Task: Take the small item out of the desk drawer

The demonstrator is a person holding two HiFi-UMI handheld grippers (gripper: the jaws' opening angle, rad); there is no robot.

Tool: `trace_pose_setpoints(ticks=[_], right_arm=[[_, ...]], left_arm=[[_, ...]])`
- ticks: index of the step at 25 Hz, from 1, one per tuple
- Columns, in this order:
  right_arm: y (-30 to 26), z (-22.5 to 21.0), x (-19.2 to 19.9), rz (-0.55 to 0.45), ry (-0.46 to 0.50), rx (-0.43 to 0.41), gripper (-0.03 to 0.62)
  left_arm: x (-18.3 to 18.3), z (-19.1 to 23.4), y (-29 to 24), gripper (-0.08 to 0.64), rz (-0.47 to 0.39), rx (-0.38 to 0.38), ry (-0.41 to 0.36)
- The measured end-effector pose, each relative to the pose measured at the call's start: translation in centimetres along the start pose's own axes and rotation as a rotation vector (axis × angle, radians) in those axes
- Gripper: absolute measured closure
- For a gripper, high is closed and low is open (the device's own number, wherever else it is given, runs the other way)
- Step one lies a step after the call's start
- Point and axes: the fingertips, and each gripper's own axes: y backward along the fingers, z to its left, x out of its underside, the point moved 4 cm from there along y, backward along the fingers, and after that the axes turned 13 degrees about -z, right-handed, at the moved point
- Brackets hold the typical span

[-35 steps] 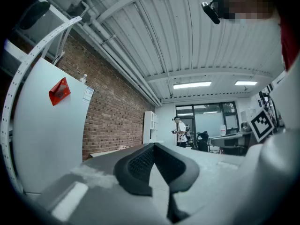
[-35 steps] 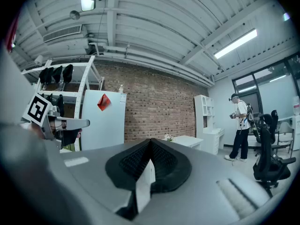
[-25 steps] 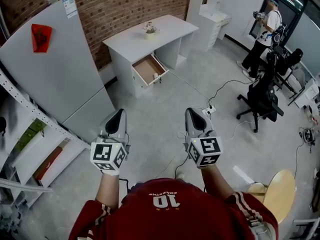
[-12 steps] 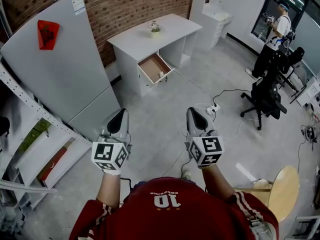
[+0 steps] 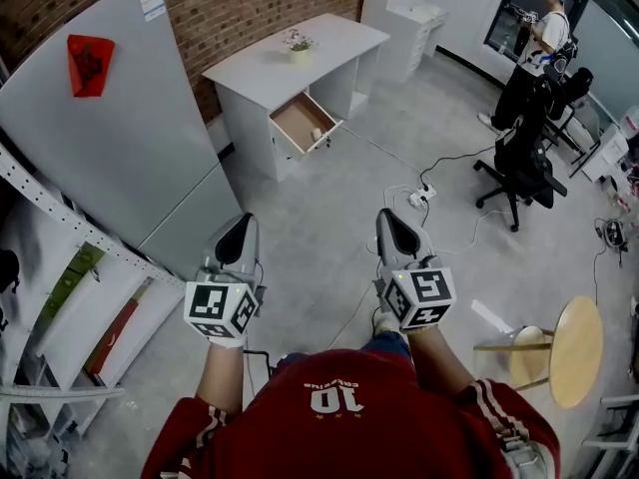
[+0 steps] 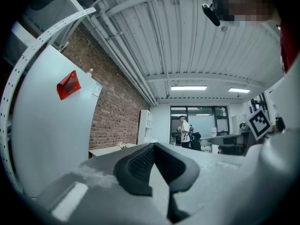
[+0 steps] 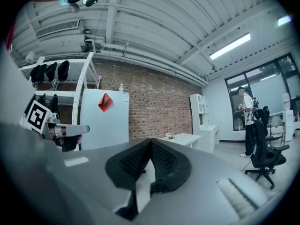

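A white desk (image 5: 334,40) stands far ahead against the brick wall, its drawer (image 5: 303,122) pulled open. A small pale item (image 5: 317,134) lies near the drawer's front; it is too small to identify. My left gripper (image 5: 240,231) and right gripper (image 5: 390,224) are held side by side over the floor, well short of the desk. Both are shut with nothing between the jaws. The left gripper view shows its pads (image 6: 140,165) closed together, with the desk (image 6: 105,150) in the distance. In the right gripper view the pads (image 7: 133,161) meet too, the desk (image 7: 185,137) behind them.
A tall grey cabinet (image 5: 120,138) and metal shelving (image 5: 60,297) line the left. Cables and a power strip (image 5: 417,200) lie on the floor toward the desk. A black office chair (image 5: 524,178), a wooden stool (image 5: 574,337) and a standing person (image 5: 534,53) are on the right.
The head view has shifted a little as the wearer steps; the stool shows more fully at lower right. Both grippers keep their places and stay shut.
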Motion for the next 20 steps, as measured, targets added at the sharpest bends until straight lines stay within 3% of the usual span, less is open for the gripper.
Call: trace_pose_setpoints(ticks=[12,20], right_arm=[[-1.9,1.1,0.7,0.024,0.006,0.002,0.591],[-9.6,-0.6,3.1,0.031,-0.036,-0.059,0.591]], left_arm=[[1.0,2.7,-0.7,0.558,0.009,-0.007,0.037],[2.5,5.4,-6.0,0.558,0.026,-0.03,0.026]])
